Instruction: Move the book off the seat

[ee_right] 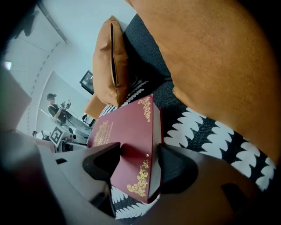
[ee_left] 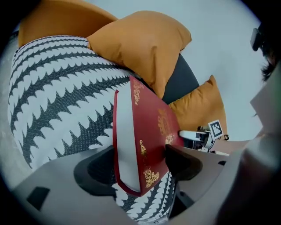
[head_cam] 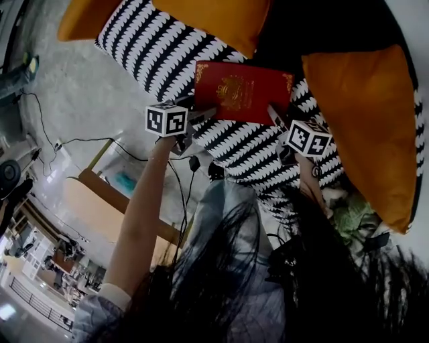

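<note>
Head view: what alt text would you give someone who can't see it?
A red book with gold ornament lies on a black-and-white patterned seat between orange cushions. The person's left gripper and right gripper are at the book's two lower corners.

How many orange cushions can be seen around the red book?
3 orange cushions. In the head view, one is at the top left, one at the top centre, and a large one along the right side. Others may be hidden beyond the frame.
</note>
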Demonstrator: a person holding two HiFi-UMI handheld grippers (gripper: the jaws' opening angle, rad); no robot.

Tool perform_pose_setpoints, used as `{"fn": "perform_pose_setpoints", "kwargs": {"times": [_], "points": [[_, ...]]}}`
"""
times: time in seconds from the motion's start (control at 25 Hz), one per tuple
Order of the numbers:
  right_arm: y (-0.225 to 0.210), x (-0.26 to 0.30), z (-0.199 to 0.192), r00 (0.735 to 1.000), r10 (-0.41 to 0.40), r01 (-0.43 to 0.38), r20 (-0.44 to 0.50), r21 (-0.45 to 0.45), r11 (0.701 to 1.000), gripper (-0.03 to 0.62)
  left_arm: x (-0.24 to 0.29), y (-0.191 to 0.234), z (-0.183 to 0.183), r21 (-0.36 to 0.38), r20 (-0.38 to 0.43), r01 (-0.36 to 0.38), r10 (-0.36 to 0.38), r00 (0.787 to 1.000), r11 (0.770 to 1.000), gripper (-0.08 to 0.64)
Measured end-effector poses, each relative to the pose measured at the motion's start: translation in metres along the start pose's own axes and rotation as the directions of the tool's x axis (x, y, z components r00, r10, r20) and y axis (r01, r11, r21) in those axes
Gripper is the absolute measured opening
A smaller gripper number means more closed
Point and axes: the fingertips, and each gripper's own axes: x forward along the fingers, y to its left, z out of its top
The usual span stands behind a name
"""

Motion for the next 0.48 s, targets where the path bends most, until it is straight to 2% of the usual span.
{"fn": "perform_pose_setpoints", "kwargs": {"times": [0.2,0.48], "points": [[0.010,-0.015,0.011,1.000,0.008,-0.010,-0.016,-0.091,0.996,0.279,-0.011,-0.018,0.007,0.077,0.009,-0.033,0.032,0.999,0.996,0.362],[0.042,-0.043,0.028,0.999,0.021,-0.016,0.026,-0.177,0.984,0.279,-0.044,-0.041,0.012,0.087,0.101,-0.041,0.032,0.994,0.995,0.362]]}}
